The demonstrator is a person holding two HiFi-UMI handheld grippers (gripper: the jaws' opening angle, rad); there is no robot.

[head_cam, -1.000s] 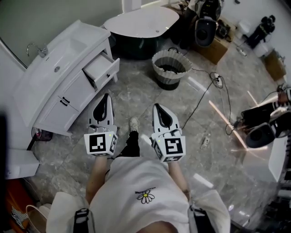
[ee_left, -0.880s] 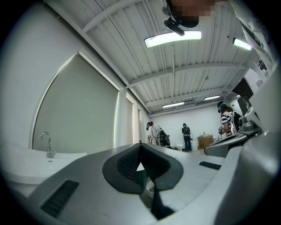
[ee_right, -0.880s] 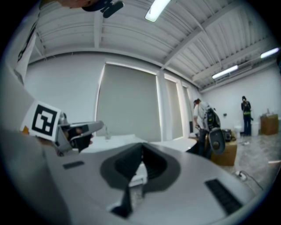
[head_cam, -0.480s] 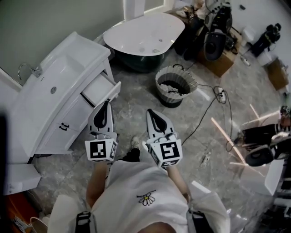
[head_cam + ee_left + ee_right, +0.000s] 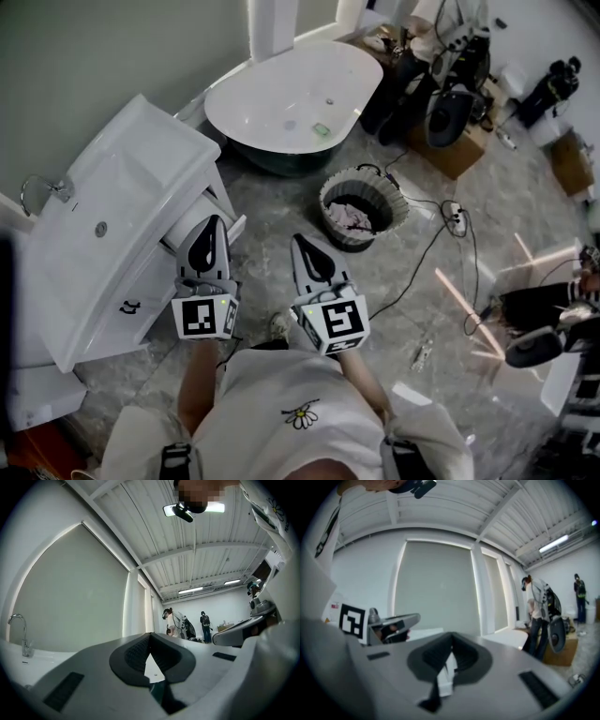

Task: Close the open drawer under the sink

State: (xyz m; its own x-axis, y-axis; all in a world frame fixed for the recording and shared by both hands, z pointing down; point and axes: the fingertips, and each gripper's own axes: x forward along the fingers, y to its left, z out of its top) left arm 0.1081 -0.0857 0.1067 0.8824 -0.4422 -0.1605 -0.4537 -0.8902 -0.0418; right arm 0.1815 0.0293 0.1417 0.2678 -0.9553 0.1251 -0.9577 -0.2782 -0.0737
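My left gripper [image 5: 214, 225] is held out over the open drawer [image 5: 181, 228]. In the head view its tip lies across the drawer's front edge; I cannot tell whether it touches. Its jaws are closed together with nothing between them. My right gripper [image 5: 300, 242] is just beside it, over the floor [image 5: 272, 202], its jaws also pressed together and empty. The drawer stands pulled out of the white cabinet [image 5: 141, 291] under the sink [image 5: 122, 178], at the end nearest the bathtub [image 5: 291, 94]. The tap [image 5: 42, 187] stands at the sink's back edge. A basket [image 5: 361, 208] stands on the floor beyond my right gripper, near the tub.
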